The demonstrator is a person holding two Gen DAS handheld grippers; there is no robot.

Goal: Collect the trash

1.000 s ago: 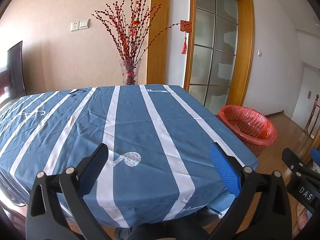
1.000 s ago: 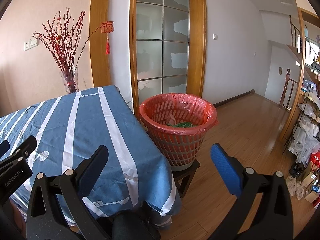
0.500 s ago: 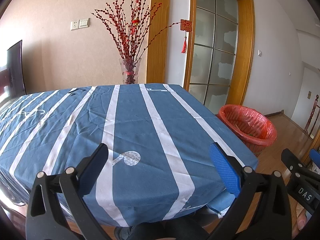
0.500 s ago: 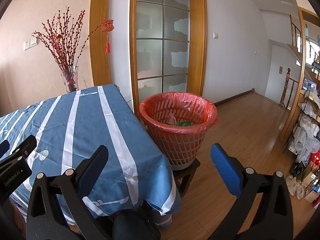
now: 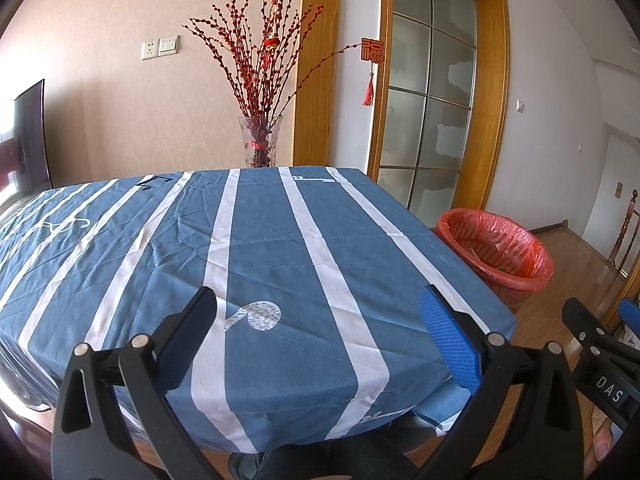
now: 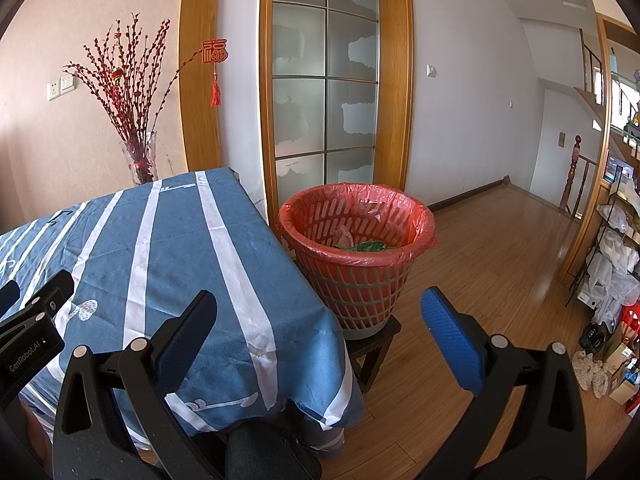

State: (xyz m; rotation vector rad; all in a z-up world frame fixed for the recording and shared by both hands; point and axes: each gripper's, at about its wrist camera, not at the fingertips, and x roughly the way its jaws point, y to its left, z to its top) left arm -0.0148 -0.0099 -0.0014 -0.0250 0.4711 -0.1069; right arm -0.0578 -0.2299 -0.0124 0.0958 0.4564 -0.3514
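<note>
A red basket bin (image 6: 362, 268) lined with a red plastic bag stands on a low dark stool beside the table's right edge; it also shows in the left wrist view (image 5: 500, 252). Green and pale trash (image 6: 360, 245) lies inside it. My left gripper (image 5: 316, 320) is open and empty above the near edge of the blue striped tablecloth (image 5: 256, 240). My right gripper (image 6: 318, 320) is open and empty, in front of the table's corner and the bin. No loose trash shows on the cloth.
A glass vase of red branches (image 5: 260, 140) stands at the table's far edge. A glass-panel door (image 6: 326, 92) is behind the bin. Wooden floor (image 6: 500, 264) stretches right to a cluttered shelf rack (image 6: 612, 248).
</note>
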